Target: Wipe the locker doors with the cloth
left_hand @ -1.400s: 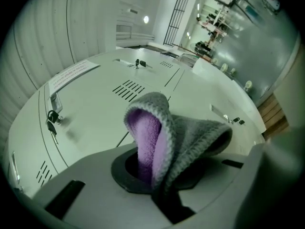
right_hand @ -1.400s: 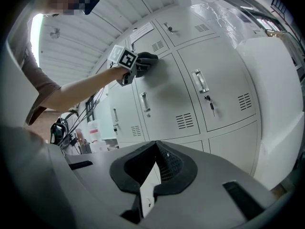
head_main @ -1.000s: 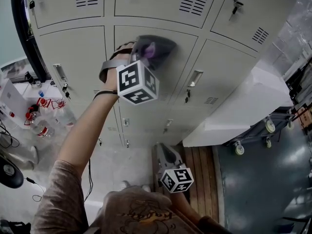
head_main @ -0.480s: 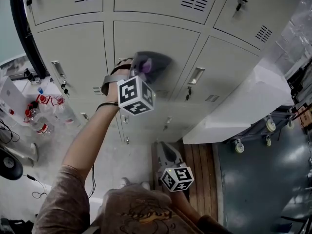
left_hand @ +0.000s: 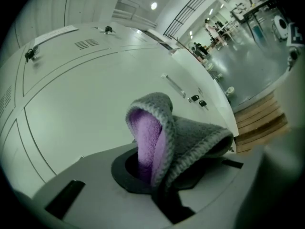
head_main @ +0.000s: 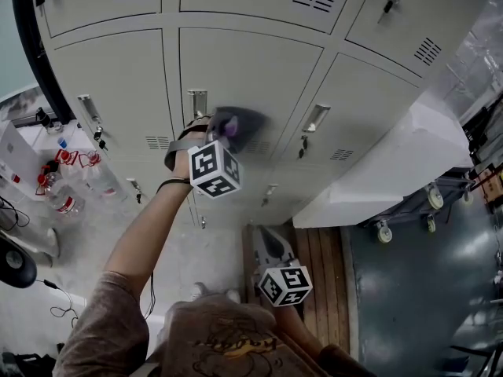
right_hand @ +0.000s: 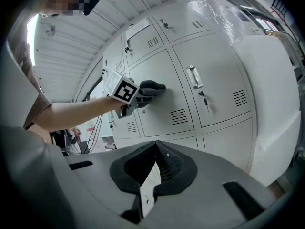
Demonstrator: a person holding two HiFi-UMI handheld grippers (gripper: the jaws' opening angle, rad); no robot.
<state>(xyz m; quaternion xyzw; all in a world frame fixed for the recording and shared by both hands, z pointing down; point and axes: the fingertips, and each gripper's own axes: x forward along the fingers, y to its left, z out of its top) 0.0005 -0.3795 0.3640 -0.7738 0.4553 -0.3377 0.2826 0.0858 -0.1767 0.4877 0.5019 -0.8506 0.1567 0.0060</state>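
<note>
Grey outside and purple inside, folding over the tip of the left gripper (left_hand: 159,168): pinching the cloth (left_hand: 190,135) between jaws drawn narrow on it and pressing it to the middle locker door (head_main: 244,65), low on the panel, just at 3 o'clock of the recessed handle (head_main: 197,102). Hanging the right gripper (right_hand: 153,171) idle at 6 o'clock, jaws together on nothing. Risking a snag by sweeping toward 9 o'clock, catching the loose fold on the handle and tugging it free. Risking bare jaw tips scraping the paint by pressing hard with so little cloth bunching ahead of them.
</note>
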